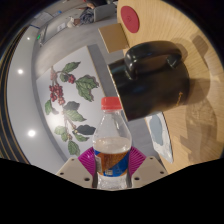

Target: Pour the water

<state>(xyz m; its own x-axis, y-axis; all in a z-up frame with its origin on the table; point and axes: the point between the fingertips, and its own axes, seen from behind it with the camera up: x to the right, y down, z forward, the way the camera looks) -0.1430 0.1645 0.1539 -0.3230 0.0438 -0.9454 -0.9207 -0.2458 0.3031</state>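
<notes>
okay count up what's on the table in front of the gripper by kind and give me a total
Bottle, between the gripper fingers: 1
Black mug: 1
Red disc: 1
Brown square: 1
Total: 4

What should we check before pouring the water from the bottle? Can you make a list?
1. Bottle in the hand-held gripper: ok, it sits upright between the pink pads with both fingers against it.
2. Red cap off: not ok, it is on the bottle.
3. Something to pour into: ok, a black mug lies beyond the bottle.
4. Mug opening facing the bottle: cannot tell, its mouth is not clear.
5. Liquid in the bottle: ok, some shows in the lower part.
6. Path from bottle to mug: ok, only the floral tablecloth lies between them.
</notes>
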